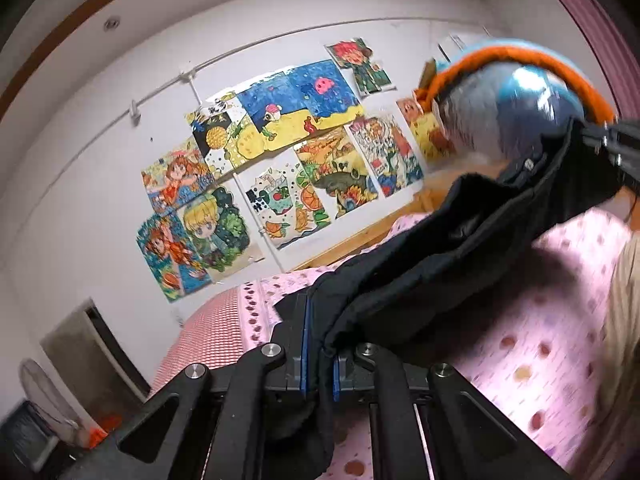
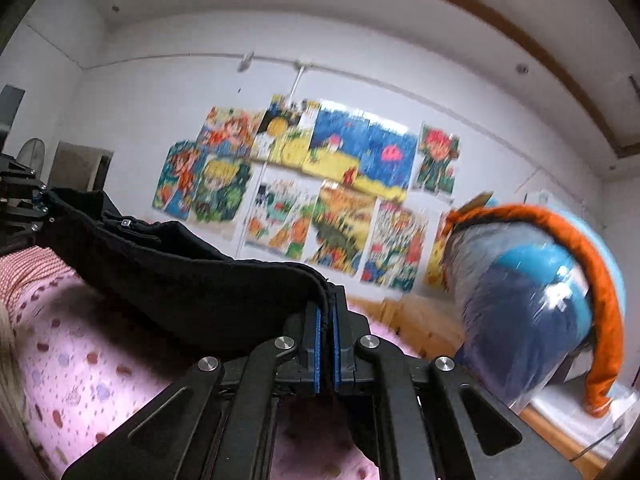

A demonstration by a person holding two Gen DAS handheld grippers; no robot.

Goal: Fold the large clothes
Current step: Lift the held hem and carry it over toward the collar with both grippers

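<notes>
Left wrist view shows the left gripper (image 1: pixel 320 354) pinched tight on an edge of the large black fabric garment (image 1: pixel 432 256), the dark cloth caught between its two blue-padded fingers (image 1: pixel 304 344); from that pinch the garment rises in a slack band above the pink dotted bedsheet (image 1: pixel 532 344) toward the right gripper (image 1: pixel 604 140), which shows at the far edge of this view with the cloth's other end at its tip; a small metal button (image 1: pixel 529 165) sits on the cloth near that end. Right wrist view shows the right gripper (image 2: pixel 327 344) likewise clamped on the garment (image 2: pixel 180 268), a thin folded edge of black cloth squeezed between its blue pads (image 2: pixel 317 350); the cloth spans above the bedsheet (image 2: pixel 80 364) to the left gripper (image 2: pixel 38 204) at the far side; whether the middle of the cloth touches the sheet cannot be told. Beyond the bedsheet a white wall carries a cluster of colourful children's drawings (image 1: pixel 264 168); a pale wooden bed frame (image 2: pixel 420 320) edges the sheet on the wall side. Just beside the bedsheet, blurred, stands a blue and orange bundle under clear plastic (image 2: pixel 532 312); a red checked cloth (image 1: pixel 200 340) lies at the bedsheet's far end.
</notes>
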